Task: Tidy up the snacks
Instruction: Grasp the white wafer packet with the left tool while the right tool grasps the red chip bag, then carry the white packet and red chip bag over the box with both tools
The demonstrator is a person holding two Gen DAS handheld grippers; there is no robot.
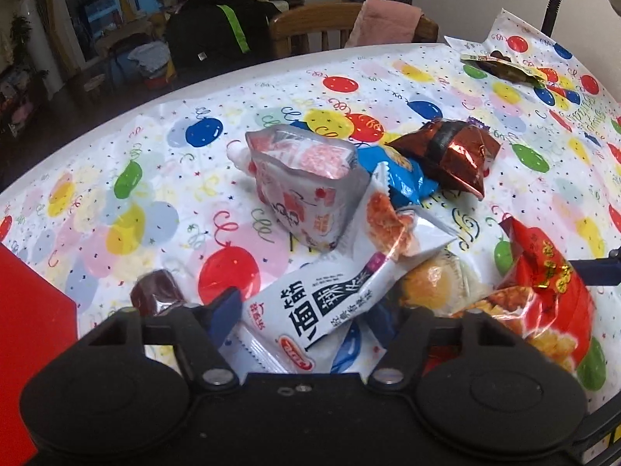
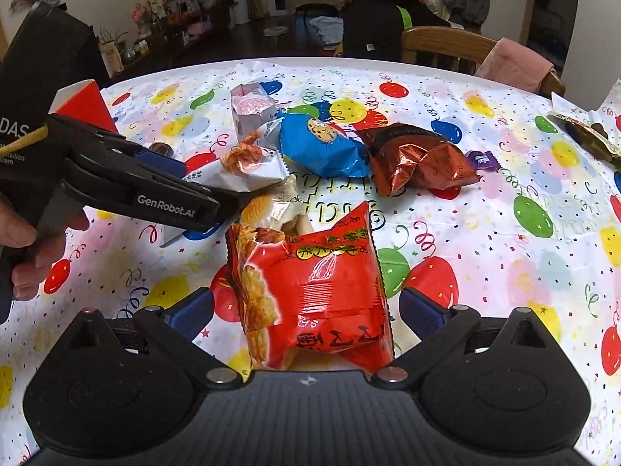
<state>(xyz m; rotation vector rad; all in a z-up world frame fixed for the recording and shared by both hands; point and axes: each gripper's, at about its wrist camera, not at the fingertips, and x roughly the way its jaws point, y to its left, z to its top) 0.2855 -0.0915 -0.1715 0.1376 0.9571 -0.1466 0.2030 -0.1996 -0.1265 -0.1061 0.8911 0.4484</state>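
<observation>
A pile of snack packets lies on the balloon-print tablecloth [image 1: 116, 194]. My left gripper [image 1: 310, 314] is open, its fingers on either side of a white packet with black characters [image 1: 318, 303]; it also shows in the right wrist view [image 2: 217, 202]. My right gripper [image 2: 306, 310] is open around a red packet [image 2: 318, 291], which shows at the right of the left wrist view [image 1: 543, 295]. Behind lie a grey-pink packet [image 1: 306, 182], a blue cookie packet [image 2: 322, 147], a copper foil packet [image 2: 415, 159] and a yellow-filled packet [image 1: 438, 283].
A red box [image 1: 27, 330] stands at the left table edge, also in the right wrist view [image 2: 83, 105]. A small dark brown candy [image 1: 157, 295] lies near it. A purple candy [image 2: 481, 161] and a dark packet [image 2: 586, 136] lie at the right. A wooden chair [image 2: 446, 48] stands behind the table.
</observation>
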